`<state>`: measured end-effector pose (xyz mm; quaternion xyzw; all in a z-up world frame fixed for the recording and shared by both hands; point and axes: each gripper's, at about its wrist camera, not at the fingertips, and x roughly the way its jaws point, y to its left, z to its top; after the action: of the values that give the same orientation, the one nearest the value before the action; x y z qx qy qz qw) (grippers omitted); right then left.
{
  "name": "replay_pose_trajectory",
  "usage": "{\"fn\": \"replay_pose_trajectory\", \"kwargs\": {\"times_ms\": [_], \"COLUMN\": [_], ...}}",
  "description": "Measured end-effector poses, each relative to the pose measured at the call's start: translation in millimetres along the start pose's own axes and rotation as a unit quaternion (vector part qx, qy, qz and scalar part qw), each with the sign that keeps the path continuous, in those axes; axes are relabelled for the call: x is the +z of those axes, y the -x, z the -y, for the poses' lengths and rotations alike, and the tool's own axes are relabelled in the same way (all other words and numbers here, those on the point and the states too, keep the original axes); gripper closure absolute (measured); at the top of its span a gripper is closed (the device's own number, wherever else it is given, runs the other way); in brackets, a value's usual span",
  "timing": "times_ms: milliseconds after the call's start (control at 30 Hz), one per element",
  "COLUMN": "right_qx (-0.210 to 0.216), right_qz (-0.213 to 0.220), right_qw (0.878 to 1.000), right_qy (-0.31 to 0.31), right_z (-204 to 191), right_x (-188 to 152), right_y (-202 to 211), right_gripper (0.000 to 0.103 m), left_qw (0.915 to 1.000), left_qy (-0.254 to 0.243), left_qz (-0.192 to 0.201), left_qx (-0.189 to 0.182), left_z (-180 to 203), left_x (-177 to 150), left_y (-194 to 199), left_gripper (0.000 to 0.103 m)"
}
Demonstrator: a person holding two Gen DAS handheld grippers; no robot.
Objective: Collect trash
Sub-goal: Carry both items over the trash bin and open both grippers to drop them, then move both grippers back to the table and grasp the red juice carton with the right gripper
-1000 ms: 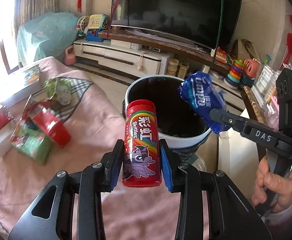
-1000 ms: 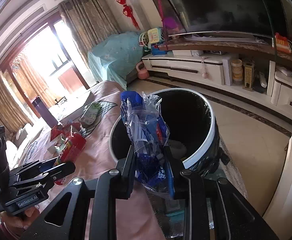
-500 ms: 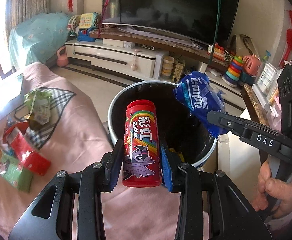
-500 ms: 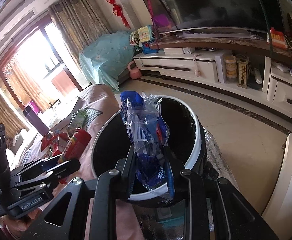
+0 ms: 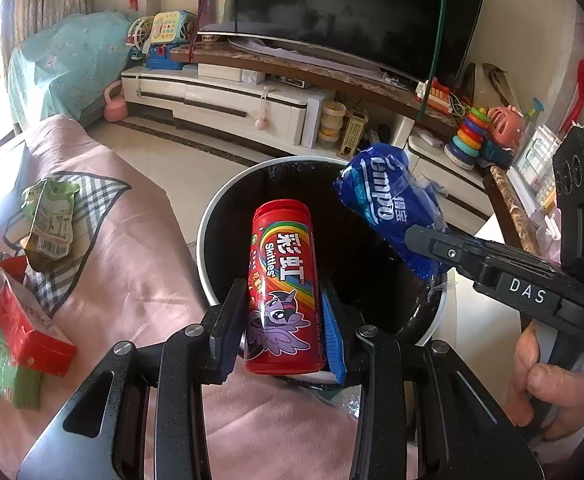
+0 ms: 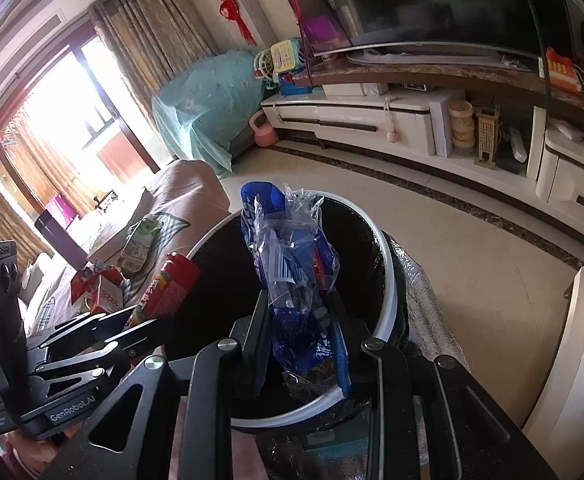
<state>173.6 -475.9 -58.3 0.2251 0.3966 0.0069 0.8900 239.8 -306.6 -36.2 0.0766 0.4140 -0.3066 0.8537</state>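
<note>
1. The red Skittles tube (image 5: 284,288) is pinched upright by the left tool (image 5: 282,328), over the near rim of the black bin (image 5: 228,208)
2. The blue tissue wrapper (image 6: 292,280) is clamped by the right tool (image 6: 298,344) above the bin's mouth
3. A green pouch (image 5: 50,218) and red carton (image 5: 24,320) are seen lying on the pink cover (image 5: 132,256) beside the bin

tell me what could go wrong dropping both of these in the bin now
1. The left gripper holds the red Skittles tube near the bin's rim; released here, it might clip the rim and fall on the pink cover.
2. The blue tissue wrapper in the right gripper is light, crumpled film; it may cling to a pad.
</note>
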Motion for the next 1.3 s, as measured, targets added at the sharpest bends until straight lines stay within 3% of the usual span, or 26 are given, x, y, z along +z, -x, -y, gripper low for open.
{"fn": "replay_pose_trajectory", "kwargs": {"times_ms": [200,467,533,567,667,800,1000,1300], "right_qx": [-0.001,-0.009,-0.003,-0.002,-0.001,0.010,0.032,0.084], "right_qz": [-0.004,0.001,0.005,0.007,0.014,0.024,0.021,0.018], "right_qw": [1.000,1.000,1.000,1.000,1.000,1.000,0.999,0.995], "right_qy": [0.003,0.001,0.000,0.000,0.008,0.008,0.024,0.041], "right_z": [-0.2,-2.9,-4.7,-5.7,-13.8,-28.8,-63.2,-110.6], "right_x": [2.9,4.7,4.1,3.4,-0.1,-12.0,-40.3,-68.4], "right_y": [-3.7,0.6,2.5,3.5,7.9,12.9,13.1,0.4], "right_gripper": [0.072,0.056,0.046,0.037,0.034,0.018,0.016,0.016], "left_qw": [0.9999,0.9998,0.9995,0.9993,0.9989,0.9974,0.9940,0.9843], "left_qy": [-0.002,0.018,0.031,0.035,0.044,0.070,0.104,0.149], "left_qz": [-0.008,0.006,0.010,0.011,0.012,0.013,0.016,0.024], "left_qx": [-0.006,-0.006,-0.006,-0.005,-0.001,0.008,0.030,0.092], "left_z": [2.2,-8.0,-14.5,-17.3,-26.3,-44.9,-76.9,-141.3], "left_x": [3.3,-5.5,-13.9,-17.9,-33.0,-57.8,-91.8,-138.4], "left_y": [-6.2,10.4,18.4,21.8,34.7,53.2,79.8,119.7], "left_gripper": [0.068,0.037,0.028,0.028,0.028,0.026,0.026,0.026]}}
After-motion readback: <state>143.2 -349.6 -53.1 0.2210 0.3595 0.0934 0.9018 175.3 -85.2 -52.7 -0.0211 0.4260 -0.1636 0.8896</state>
